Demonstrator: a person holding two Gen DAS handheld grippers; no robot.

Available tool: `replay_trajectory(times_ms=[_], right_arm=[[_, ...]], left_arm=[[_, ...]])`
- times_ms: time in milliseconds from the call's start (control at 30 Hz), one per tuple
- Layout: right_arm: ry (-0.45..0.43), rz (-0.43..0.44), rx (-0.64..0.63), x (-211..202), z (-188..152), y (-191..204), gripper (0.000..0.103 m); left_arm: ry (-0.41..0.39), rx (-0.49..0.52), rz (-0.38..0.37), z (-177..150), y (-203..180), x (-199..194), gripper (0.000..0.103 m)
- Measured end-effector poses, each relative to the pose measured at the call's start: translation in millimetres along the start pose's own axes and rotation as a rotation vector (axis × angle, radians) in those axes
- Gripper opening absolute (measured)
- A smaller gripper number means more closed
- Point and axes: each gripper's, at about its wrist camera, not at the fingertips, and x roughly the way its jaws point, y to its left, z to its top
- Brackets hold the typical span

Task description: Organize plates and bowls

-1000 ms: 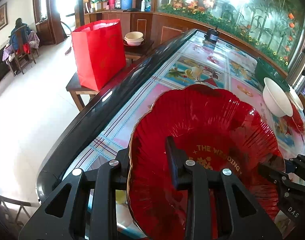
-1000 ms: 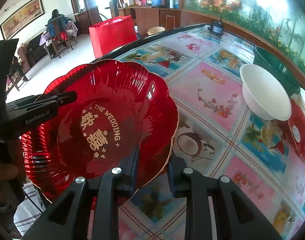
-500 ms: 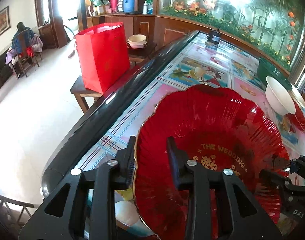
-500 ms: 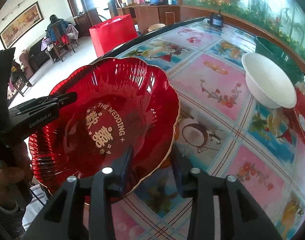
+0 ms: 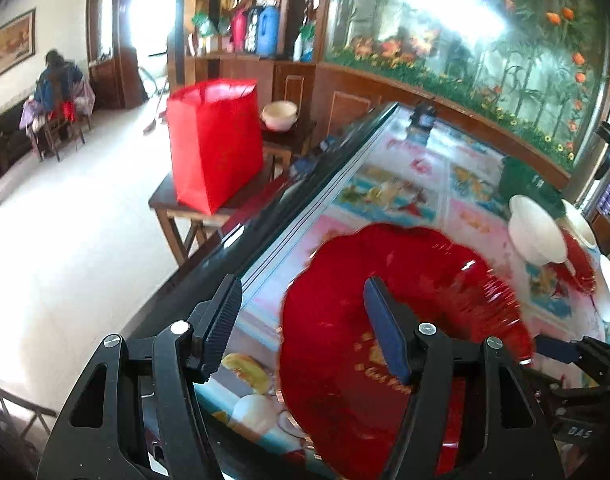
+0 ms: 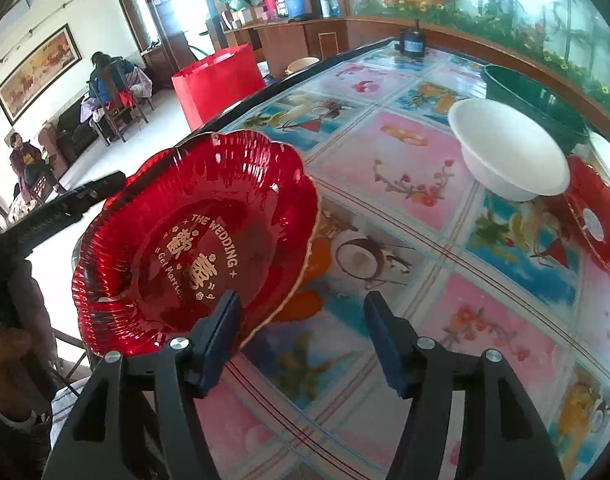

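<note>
Both the left gripper (image 5: 303, 328) and right gripper (image 6: 303, 338) stand spread wide, gripping nothing, the red plate (image 6: 197, 240) lying between them.

Two red plates (image 6: 193, 240) (image 6: 597, 220), one white bowl (image 6: 509, 152), one green basin (image 6: 533, 96), one red bag (image 6: 217, 84)

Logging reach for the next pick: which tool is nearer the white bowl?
Right. The right tool is on the bowl side of the red plate; the left tool is across the plate, farther from the white bowl.
</note>
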Motion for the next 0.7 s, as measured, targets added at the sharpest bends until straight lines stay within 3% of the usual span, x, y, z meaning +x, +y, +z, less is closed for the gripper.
replay_trajectory(times_ms=[300,533,700], right_arm=[[-0.041,-0.024,0.051,-25,-11,-30,0.069],[-0.093,-0.017,0.140,-52,-21,-68,0.069],[-0.101,-0.092,0.231,-67,-34,-115,0.069]], left_arm=[[-0.049,0.089,-0.114,11,-60,-30,0.066],[-0.039,0.153,-0.154,13,-102,-32,0.066],[-0.023,0.215,-0.228,10,-145,-35,0.066]])
